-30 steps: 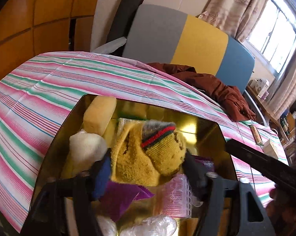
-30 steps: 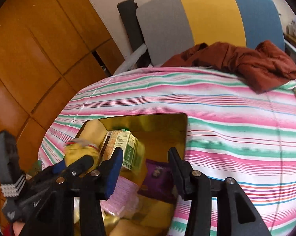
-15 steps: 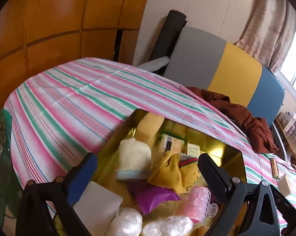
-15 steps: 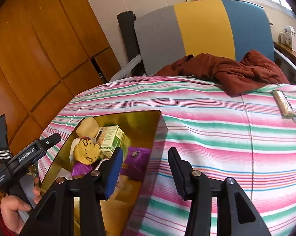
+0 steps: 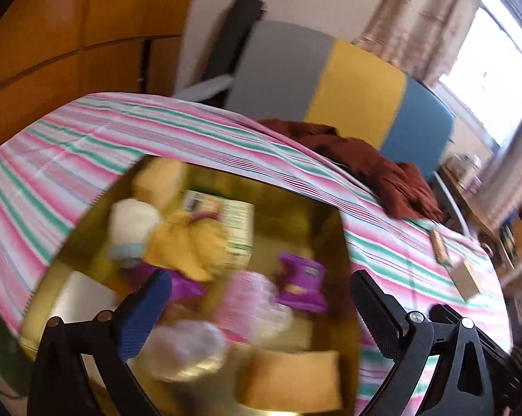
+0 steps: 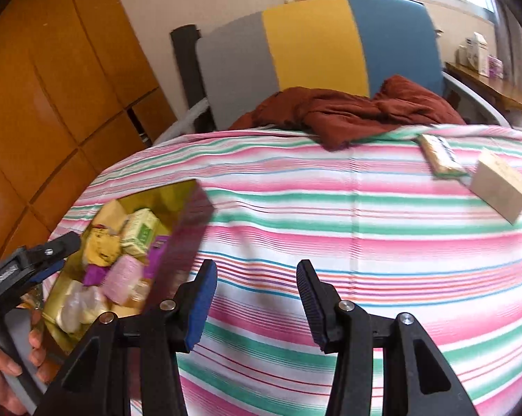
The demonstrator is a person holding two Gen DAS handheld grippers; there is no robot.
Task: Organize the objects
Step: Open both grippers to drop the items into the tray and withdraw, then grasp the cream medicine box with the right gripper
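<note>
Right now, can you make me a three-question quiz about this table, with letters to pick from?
1. Where is the yellow knitted toy?
A. in the gold box
B. on the brown cloth
C. on the chair

2. How many things lie loose on the striped tablecloth near the far right edge?
A. none
B. two
C. five

3. What is between the right gripper fingers?
A. a purple packet
B. a pink roller
C. nothing

Answers:
1 A, it lies among the other things inside the box.
2 B, a wrapped bar and a small tan box lie there.
3 C, only tablecloth shows through the gap.
</note>
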